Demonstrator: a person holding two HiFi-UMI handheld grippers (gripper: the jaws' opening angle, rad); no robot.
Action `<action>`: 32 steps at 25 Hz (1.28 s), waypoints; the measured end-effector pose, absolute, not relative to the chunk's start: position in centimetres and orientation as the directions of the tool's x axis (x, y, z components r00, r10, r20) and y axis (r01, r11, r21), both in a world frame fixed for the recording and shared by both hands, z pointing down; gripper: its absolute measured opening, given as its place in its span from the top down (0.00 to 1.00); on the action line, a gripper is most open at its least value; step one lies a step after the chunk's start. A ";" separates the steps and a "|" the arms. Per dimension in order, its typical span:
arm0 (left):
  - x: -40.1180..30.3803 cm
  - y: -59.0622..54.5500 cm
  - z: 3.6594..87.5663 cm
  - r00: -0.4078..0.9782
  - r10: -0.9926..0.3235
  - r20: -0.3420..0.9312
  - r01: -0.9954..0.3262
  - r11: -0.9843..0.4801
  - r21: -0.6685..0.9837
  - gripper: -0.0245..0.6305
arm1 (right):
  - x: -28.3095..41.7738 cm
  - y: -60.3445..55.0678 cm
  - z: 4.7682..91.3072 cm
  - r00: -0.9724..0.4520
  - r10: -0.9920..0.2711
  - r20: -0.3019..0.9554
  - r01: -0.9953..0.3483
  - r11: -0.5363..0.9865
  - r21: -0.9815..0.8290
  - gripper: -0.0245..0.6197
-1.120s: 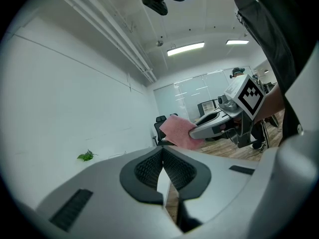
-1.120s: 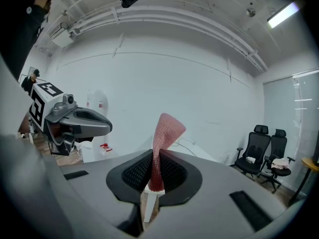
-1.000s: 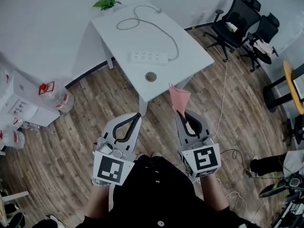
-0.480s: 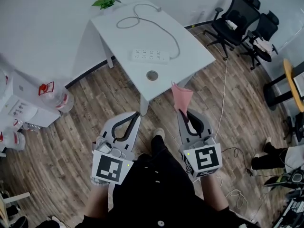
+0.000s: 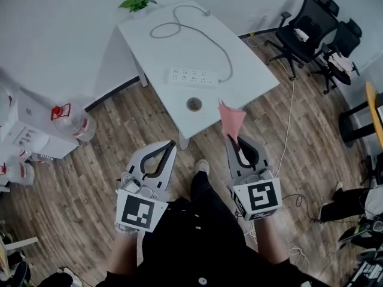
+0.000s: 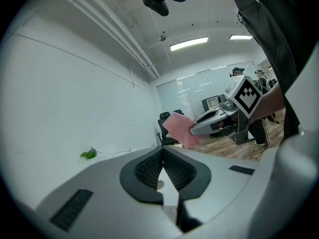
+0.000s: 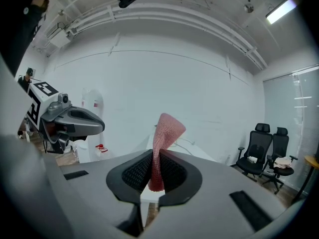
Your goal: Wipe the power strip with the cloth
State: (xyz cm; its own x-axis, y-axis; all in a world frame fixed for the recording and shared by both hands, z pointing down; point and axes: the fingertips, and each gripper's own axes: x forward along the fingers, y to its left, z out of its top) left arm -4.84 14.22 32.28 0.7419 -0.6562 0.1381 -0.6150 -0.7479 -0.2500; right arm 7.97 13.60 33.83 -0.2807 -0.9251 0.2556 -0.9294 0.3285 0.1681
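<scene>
Right gripper [image 5: 234, 142] pinching the pink cloth [image 5: 230, 118] upright near the white table's [image 5: 245, 79] front edge, left gripper [image 5: 170, 146] hanging clenched on nothing, power strip [image 5: 191, 76] lying mid-table, well apart from both.

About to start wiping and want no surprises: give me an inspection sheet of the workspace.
Surface: white table, round grommet hole near its front corner.
Job's things: power strip flat mid-table; pink cloth standing up from the right gripper.
Clutter: nothing seen on the table.
Grippers: left gripper shut, empty; right gripper shut on the cloth; both over the floor, short of the table.
Cables: strip's cord loops over the table's far half; a floor cable runs right of the table.
Surroundings: office chairs right, water jug left, plant beyond the far corner.
</scene>
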 end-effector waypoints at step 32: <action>5.5 -5.6 30.3 0.567 -0.808 0.158 -0.762 -0.588 -0.272 0.94 | 17.8 -9.2 33.1 -0.493 -0.828 0.269 -0.834 0.538 0.127 0.89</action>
State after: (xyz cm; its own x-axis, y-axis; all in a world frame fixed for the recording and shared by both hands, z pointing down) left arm 5.47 -5.56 30.26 0.5673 -0.8081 0.1582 -0.7617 -0.5880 -0.2722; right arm 17.79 -9.20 33.09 -0.4927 -0.8275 0.2691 -0.8336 0.5376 0.1270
